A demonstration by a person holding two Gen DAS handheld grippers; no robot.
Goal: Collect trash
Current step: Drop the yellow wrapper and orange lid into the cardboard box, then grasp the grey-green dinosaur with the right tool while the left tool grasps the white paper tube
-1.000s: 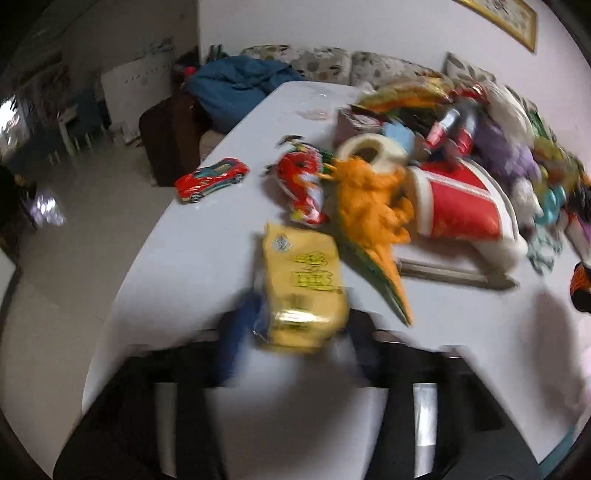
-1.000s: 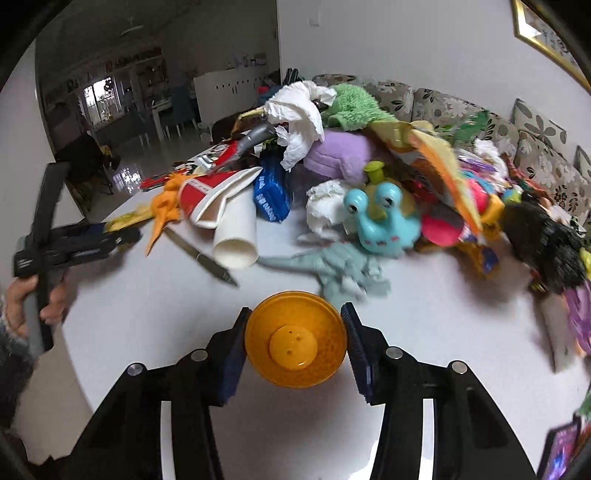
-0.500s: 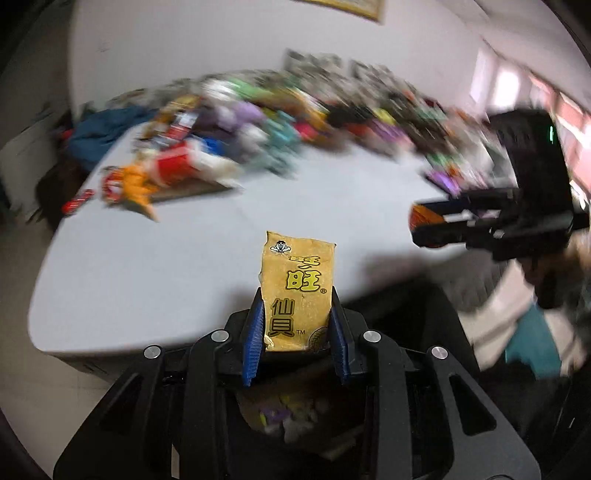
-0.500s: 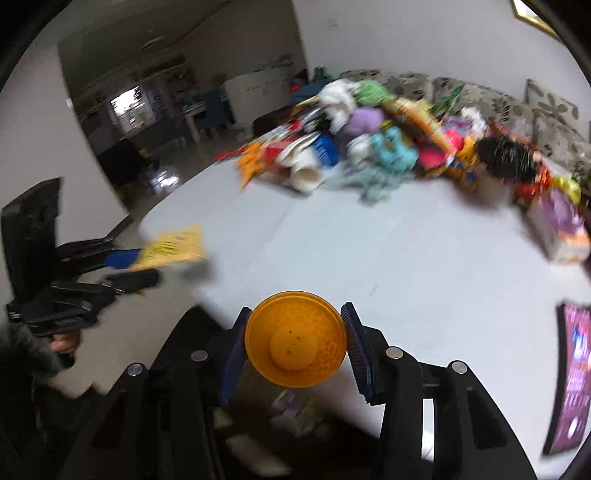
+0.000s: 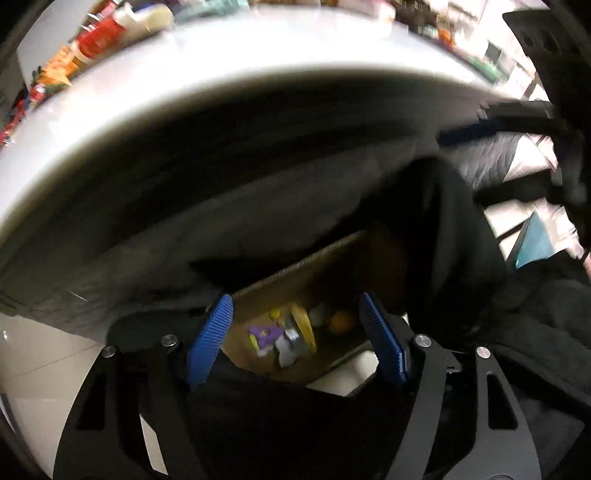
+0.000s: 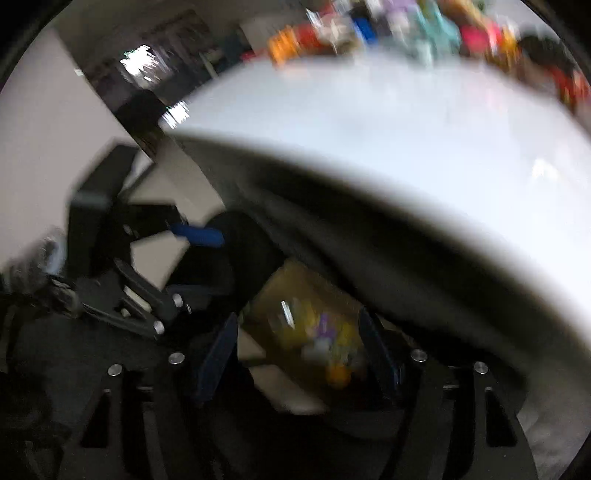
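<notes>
The cardboard box [image 5: 314, 280] serves as the landmark: it sits on the floor under the near edge of the white surface [image 5: 184, 96], open at the top. To its left in the left wrist view lies pale tiled floor [image 5: 44, 354]. The left tool [image 5: 295, 339] hangs directly above the box with its blue pads [image 5: 210, 338] spread wide apart and nothing between them. Inside the box lies the collected trash: a purple scrap [image 5: 264, 334], a yellow wrapper [image 5: 304, 325] standing on edge among grey bits, and an orange round piece [image 5: 341, 321] toward the box's right side. Up and right of the box, the right tool is seen in blur. In the right wrist view, the right tool [image 6: 299, 350] also hovers over the box [image 6: 295, 291], fingers apart and empty, with the orange piece [image 6: 338, 374] blurred below. Far beyond the box, a jumble of coloured things [image 6: 406, 22] crowds the surface's [image 6: 369, 122] back edge.
</notes>
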